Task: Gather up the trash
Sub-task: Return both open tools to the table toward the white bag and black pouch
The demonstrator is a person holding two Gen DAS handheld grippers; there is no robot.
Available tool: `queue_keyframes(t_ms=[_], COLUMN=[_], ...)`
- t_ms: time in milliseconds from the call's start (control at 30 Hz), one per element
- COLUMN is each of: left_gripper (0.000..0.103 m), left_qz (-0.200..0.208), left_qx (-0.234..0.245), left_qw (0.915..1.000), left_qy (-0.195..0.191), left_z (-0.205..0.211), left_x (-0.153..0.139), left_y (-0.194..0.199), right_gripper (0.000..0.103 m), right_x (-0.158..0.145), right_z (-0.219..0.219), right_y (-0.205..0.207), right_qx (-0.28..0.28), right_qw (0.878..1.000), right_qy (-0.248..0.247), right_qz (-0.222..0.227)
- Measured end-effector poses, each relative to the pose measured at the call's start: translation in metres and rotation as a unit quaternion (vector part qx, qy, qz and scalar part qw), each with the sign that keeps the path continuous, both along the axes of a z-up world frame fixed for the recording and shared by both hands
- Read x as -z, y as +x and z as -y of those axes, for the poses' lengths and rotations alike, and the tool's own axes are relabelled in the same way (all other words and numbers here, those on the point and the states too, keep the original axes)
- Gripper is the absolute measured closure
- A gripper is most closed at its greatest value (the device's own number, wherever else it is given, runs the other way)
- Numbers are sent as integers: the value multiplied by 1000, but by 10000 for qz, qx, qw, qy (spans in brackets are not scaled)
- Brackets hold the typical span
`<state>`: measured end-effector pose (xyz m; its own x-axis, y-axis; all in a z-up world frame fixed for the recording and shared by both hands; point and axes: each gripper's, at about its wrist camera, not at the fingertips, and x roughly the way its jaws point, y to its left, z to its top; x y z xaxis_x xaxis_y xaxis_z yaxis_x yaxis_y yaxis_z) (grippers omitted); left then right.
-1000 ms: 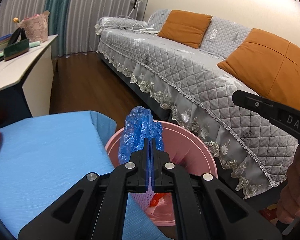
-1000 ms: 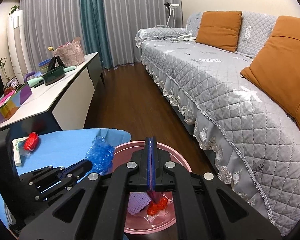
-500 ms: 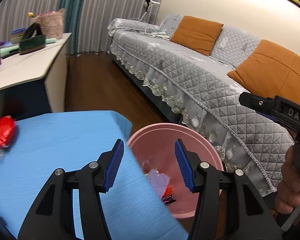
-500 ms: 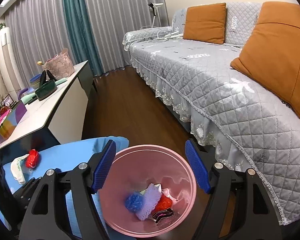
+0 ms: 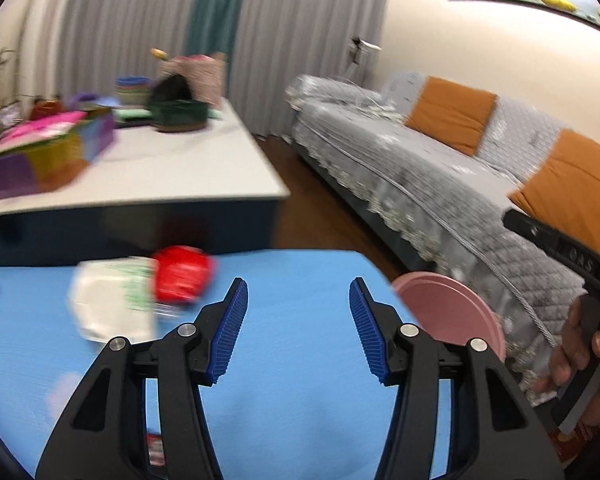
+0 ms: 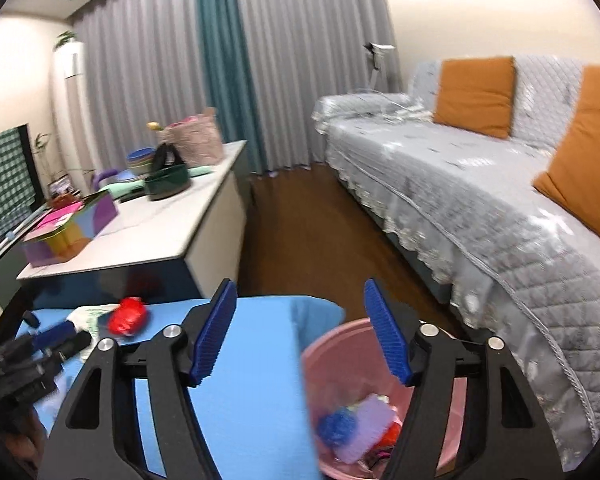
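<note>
With both tools empty, we start in the left wrist view: our left gripper (image 5: pixel 298 330) stands moderately wide, nothing between its blue pads (image 5: pixel 230 330), hanging over the blue tablecloth (image 5: pixel 300 412). Ahead and to the left of it lie the next bits of trash, a red wrapper (image 5: pixel 182 276) touching a white packet (image 5: pixel 112 300), both motion-blurred, so we cannot read their exact shape. The white packet's long axis seems to run away from us, roughly along the fingers. A small red-and-white scrap (image 5: pixel 155 450) peeks out under the gripper body, and a pale lilac smear on the cloth is too blurred to name. The pink bin (image 5: pixel 448 312) sits off the table's right edge, and a hand (image 5: pixel 580 344) at far right holds the other tool.

Over to the right wrist view: our right gripper (image 6: pixel 300 332) is open with its jaws closing, and nothing lies between them. It looks across the tablecloth's corner (image 6: pixel 260 360) and the pink bin (image 6: pixel 320 364), which already holds a blue crumpled ball, a lilac piece and something red. The red wrapper (image 6: pixel 127 319) and white packet (image 6: pixel 88 318) lie far to the left, just beyond the left gripper's tip (image 6: pixel 56 340).

We judge the left hand clearly nearer that pair; the right sits nearer the bin.
</note>
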<state>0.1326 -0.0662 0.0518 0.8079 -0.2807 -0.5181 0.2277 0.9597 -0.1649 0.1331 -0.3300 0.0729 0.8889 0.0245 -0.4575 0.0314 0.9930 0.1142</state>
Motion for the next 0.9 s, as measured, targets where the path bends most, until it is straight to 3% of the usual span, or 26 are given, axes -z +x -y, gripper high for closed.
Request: queue_keyframes(t_ms=[267,433,500,700,900], left_gripper=[51,51,51,51,51], left_qz=[157,135,114,-131,-273], left_qx=[-1002,-1555,-1746,-2378,-2597], left_qw=[9944,9859,9822,9692,9635], left_qy=[312,600,681,628,587], left_z=[-119,-189,-215,-290,-332], left_x=[-9,-1,5,33,53], left_y=[5,13,16,28,35], right_gripper=[55,78,81,82,81], right_x=[-1,15,21,36,59], right_z=[-92,-141,-155,-191,-221], right_y=[9,24,31,48,62], right_qx=[-970,-1630,-1739,-2047,-2282], right_qw=[9953,9863,9841,9772,9706], right_qy=[-8,23,132,376,419], right_qz=[11,-247,-337,-427,-633])
